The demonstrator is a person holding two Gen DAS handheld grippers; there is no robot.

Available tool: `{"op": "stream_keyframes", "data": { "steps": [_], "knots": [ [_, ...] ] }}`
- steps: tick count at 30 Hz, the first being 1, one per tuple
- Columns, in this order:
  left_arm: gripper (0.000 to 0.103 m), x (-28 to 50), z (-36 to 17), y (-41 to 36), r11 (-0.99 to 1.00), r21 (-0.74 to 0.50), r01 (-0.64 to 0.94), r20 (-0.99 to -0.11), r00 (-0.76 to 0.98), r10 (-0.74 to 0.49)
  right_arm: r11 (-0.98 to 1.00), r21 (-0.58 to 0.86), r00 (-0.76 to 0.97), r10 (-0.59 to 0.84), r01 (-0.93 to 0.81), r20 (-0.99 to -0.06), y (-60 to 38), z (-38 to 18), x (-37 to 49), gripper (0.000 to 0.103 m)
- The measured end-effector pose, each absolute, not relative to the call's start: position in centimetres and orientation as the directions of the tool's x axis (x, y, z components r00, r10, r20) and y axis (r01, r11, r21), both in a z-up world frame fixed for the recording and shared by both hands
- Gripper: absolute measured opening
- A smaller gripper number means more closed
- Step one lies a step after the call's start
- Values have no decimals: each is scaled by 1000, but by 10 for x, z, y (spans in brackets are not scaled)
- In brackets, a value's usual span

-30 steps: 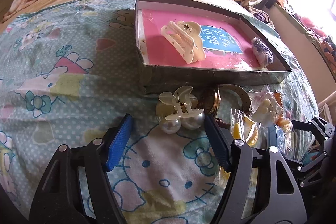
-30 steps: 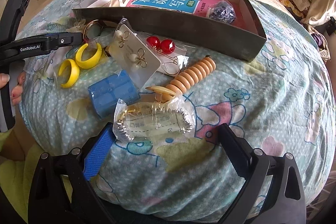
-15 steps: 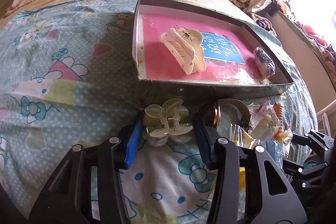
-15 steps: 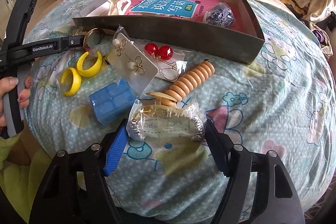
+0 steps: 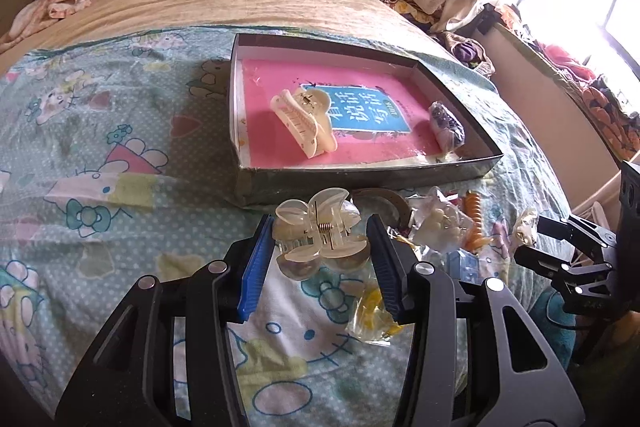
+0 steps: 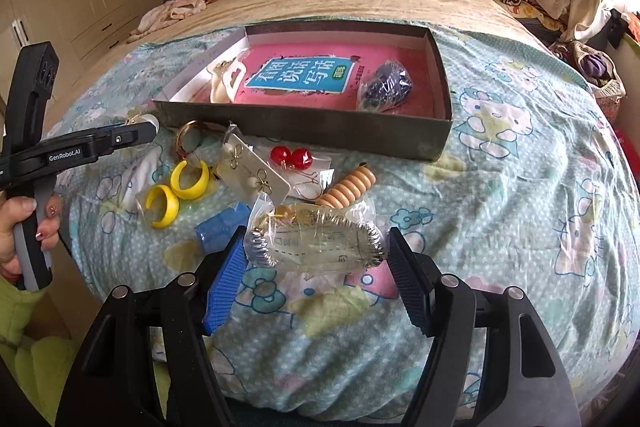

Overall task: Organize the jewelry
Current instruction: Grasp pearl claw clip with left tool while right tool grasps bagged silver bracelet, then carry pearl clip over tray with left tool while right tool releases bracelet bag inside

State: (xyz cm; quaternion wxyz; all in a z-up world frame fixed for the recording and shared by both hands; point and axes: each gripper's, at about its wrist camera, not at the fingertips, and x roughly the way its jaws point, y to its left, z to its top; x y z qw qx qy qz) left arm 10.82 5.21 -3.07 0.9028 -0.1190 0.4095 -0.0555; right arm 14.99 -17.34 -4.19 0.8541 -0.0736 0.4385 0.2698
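Left gripper point(image 5: 320, 247) pinches the hair clip point(image 5: 320, 235), right gripper point(image 6: 316, 259) the bagged bracelet point(image 6: 316, 243); short of the box point(image 6: 304, 131), that slippery plastic could slide free.

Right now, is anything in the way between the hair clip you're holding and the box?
Nothing visible blocks it. The left gripper holds the clear hair clip just in front of the box. Only the box's low near wall lies between them. Inside, bare pink space remains beside the cream clip.
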Motion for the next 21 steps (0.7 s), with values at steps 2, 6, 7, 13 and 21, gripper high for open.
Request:
{"op": "stream_keyframes", "data": {
  "steps": [2,6,7,13,21],
  "knots": [
    [39,108,-24,51,966,-260,12,-717,668,-201,843,114,488,408,-526,-772,-175,-34,148,67],
    [39,110,-11,49,965,-260,27,-697,687,-207,842,117,521,428,-527,-739,-175,-20,146,67],
    [39,111,-9,49,965,-261,30,-692,691,-208,842,119,528,433,-526,-731,-176,-17,146,67],
    [39,117,0,42,963,-266,48,-676,703,-221,844,123,559,447,-522,-698,-173,0,150,67],
    [39,135,6,31,960,-271,68,-663,710,-238,844,115,590,457,-524,-665,-170,18,157,67]
  ]
}}
